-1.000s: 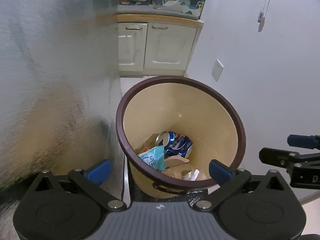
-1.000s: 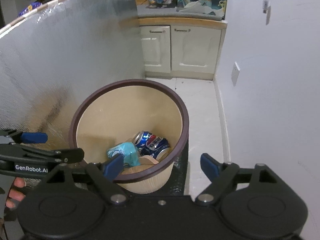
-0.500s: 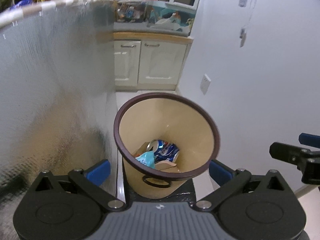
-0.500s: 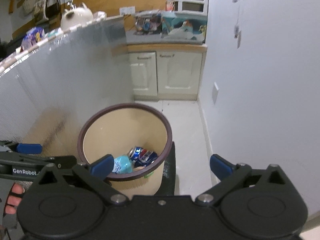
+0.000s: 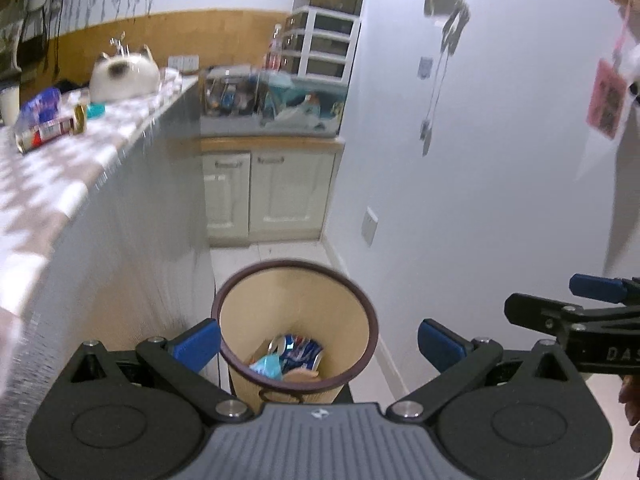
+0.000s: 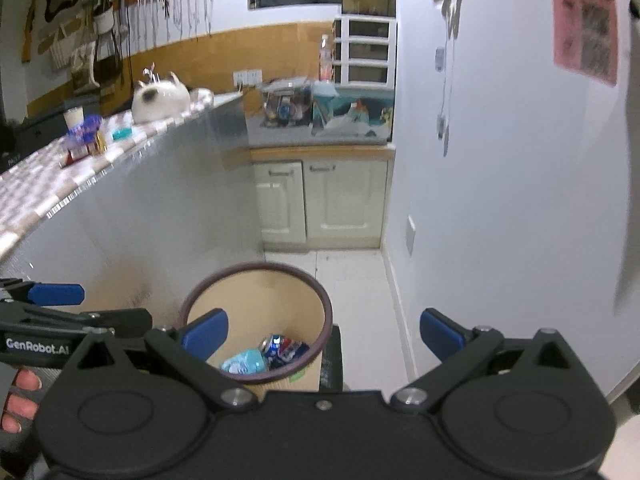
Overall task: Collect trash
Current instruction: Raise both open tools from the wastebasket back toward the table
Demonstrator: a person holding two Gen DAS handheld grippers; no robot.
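Note:
A tan trash bin with a dark brown rim (image 5: 294, 266) (image 6: 256, 268) stands on the floor beside the counter's silver side. Inside lie a crushed blue soda can (image 5: 298, 350) (image 6: 282, 348), a light blue wrapper (image 5: 266, 366) (image 6: 244, 360) and some brown paper. My left gripper (image 5: 318, 344) hangs open above the bin, nothing between its blue fingers. My right gripper (image 6: 323, 336) is open wide too, empty, up over the bin's right side. Each gripper shows at the edge of the other's view.
The counter top with a checkered cloth (image 5: 40, 184) (image 6: 48, 184) runs along the left, bearing a toppled can (image 5: 48, 134), a blue bag (image 5: 40, 104) and a white cat shape (image 5: 122, 76). Cream cabinets (image 5: 268, 196) close the far end. A white wall (image 5: 480, 200) is on the right.
Both grippers have risen and drawn back from the bin, which now looks smaller and lower. The counter top has come into view. The right gripper's jaws spread wider early on.

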